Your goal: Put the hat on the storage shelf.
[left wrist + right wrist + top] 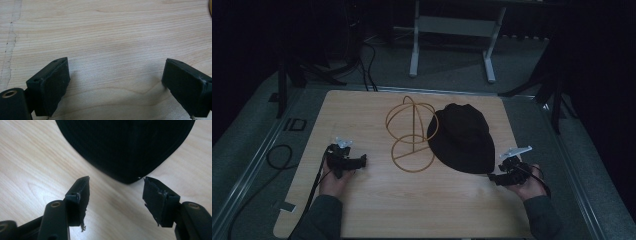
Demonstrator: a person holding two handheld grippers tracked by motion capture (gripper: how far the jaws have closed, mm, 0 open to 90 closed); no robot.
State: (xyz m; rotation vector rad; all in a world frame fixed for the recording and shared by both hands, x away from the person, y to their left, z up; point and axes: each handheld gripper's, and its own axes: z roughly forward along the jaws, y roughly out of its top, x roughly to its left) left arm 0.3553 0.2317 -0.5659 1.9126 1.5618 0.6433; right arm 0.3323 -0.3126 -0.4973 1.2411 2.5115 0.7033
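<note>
While it lies flat on the light wooden desk (362,210) toward the right edge, the black fabric bucket hat (462,137) runs its long axis from far edge to near, brim rim nearest the right claw (116,191). Beside it stands a gold wire hat stand (412,132). The right claw is spread, just short of the brim. The left claw (115,80) is spread over bare wood.

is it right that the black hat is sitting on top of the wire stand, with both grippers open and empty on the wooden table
Not quite. In the high view the black hat lies on the table beside the wire stand, not on top of it. The rest holds: the left gripper and right gripper are open and empty.
</note>
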